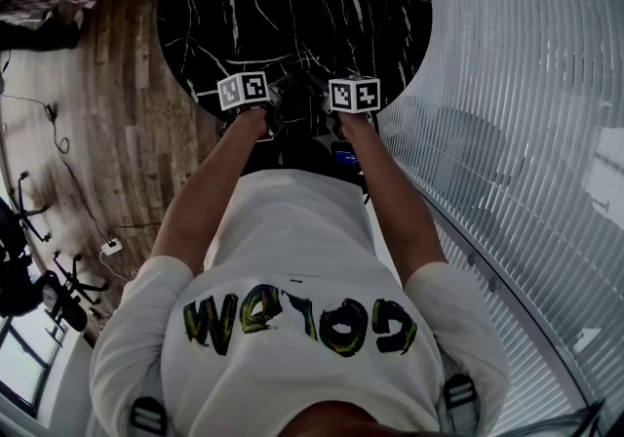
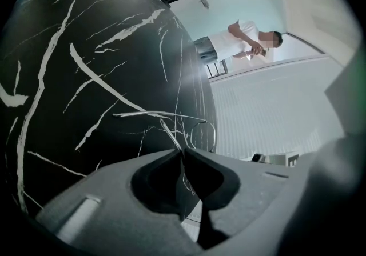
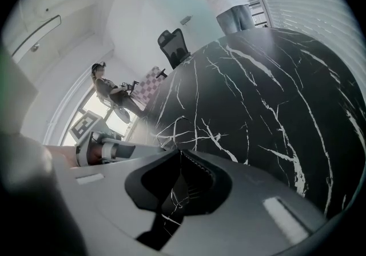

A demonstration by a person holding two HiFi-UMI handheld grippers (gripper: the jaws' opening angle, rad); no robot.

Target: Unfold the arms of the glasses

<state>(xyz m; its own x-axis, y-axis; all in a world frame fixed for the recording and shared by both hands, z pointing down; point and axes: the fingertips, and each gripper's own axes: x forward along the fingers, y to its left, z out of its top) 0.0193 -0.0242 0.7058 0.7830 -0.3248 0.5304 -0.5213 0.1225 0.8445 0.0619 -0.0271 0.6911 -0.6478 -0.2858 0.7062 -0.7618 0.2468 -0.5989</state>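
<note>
The glasses [image 2: 189, 129] are thin wire ones, held low over the near edge of the round black marble table [image 2: 86, 106]. In the left gripper view one wire arm runs from the frame straight into my left gripper [image 2: 182, 153], whose jaws are closed on it. In the right gripper view the wire frame [image 3: 171, 126] shows just past my right gripper [image 3: 180, 156], which is shut on another part of the glasses. In the head view both grippers sit close together at the table's near rim, left gripper [image 1: 280, 105] beside right gripper [image 1: 320, 105]; the glasses are too fine to make out there.
The table [image 1: 292, 6] stretches away beyond the grippers. A white ribbed wall [image 1: 526, 133] curves along the right and wooden floor [image 1: 107, 133] lies on the left. A standing person [image 2: 243, 40], a seated person [image 3: 108, 92] and an office chair [image 3: 173, 46] are far off.
</note>
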